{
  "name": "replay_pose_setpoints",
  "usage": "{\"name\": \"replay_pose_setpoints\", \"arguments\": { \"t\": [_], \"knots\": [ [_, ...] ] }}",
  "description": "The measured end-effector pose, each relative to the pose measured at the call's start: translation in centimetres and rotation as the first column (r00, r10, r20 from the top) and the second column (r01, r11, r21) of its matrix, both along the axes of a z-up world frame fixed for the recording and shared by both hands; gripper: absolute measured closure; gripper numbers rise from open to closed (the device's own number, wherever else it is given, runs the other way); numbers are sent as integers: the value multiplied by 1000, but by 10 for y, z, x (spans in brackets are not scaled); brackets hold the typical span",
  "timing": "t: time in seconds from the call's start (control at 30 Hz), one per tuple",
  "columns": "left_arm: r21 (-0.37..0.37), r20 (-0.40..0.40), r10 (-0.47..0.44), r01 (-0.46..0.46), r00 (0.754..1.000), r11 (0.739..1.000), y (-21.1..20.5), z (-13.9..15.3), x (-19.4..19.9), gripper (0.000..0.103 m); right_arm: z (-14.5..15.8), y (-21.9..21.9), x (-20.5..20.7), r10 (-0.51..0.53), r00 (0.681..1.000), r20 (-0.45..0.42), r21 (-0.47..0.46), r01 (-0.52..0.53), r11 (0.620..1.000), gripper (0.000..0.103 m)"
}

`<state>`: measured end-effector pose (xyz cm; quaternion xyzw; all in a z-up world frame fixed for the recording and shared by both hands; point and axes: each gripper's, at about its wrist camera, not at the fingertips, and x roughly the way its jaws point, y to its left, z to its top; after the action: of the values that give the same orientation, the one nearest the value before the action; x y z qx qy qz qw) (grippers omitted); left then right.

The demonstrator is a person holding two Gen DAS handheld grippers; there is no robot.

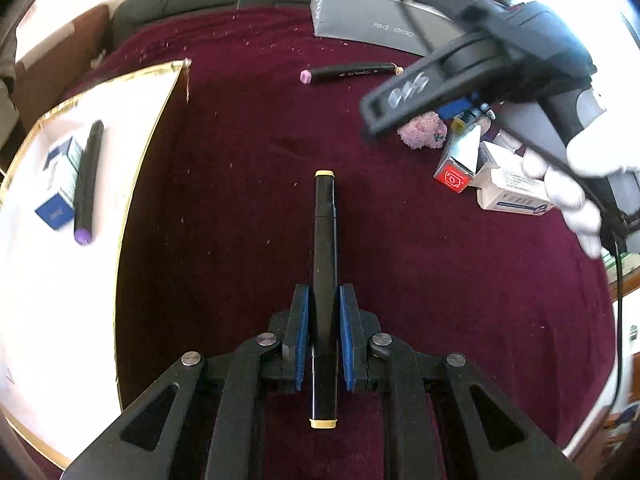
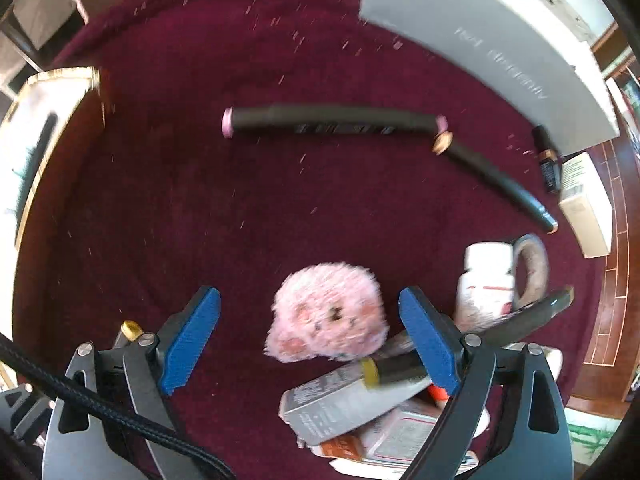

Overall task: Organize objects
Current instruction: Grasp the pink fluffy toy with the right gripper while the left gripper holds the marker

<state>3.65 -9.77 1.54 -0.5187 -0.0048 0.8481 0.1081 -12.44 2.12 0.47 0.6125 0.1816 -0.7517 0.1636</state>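
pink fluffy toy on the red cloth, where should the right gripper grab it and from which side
Probably across the middle of the pink fluffy toy, coming straight down from above. It is a soft, rounded lump lying flat on the cloth and sits between the open pads of the right gripper. Watch the boxes crowding its near edge.

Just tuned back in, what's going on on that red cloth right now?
A person is sorting clutter with two handheld grippers. The left gripper has its jaws shut on a black marker with yellow caps, near the white tray that already holds a purple-capped marker and a small blue box. The right gripper, jaws open, hangs over the pink plush toy beside the pile of boxes, gripping nothing. More markers lie on the cloth.
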Motion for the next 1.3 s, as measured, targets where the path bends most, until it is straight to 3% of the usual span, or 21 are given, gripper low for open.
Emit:
{"name": "replay_pose_setpoints", "arguments": {
  "t": [0.07,0.1,0.17,0.33,0.5,0.83,0.93,1.3],
  "knots": [
    [0,-17,20,-20,1000,1000,2,0,-2,90,-5,-2,4,1,1000,-7,19,-1,1000,21],
    [8,-22,32,-31,999,999,3,0,-5,90,-4,1,5,-20,1000,9,-6,20,1000,29],
    [18,-33,54,-53,998,998,4,0,-9,90,-4,9,4,-70,996,48,-63,73,995,36],
    [-17,-46,29,-30,999,999,11,-1,-13,90,1,24,6,-132,991,33,-86,134,987,51],
    [62,16,34,-35,999,997,-2,3,-16,92,6,36,9,-174,985,21,-107,175,979,59],
    [129,-12,41,-39,999,991,-24,36,8,92,25,59,12,-202,979,29,-180,204,962,61],
    [138,-23,43,-40,999,990,-30,46,11,92,27,50,38,-194,980,35,-208,197,958,61],
    [39,-57,68,-66,996,997,-40,75,24,92,39,34,86,-177,982,64,-286,188,940,61]
  ]
}}
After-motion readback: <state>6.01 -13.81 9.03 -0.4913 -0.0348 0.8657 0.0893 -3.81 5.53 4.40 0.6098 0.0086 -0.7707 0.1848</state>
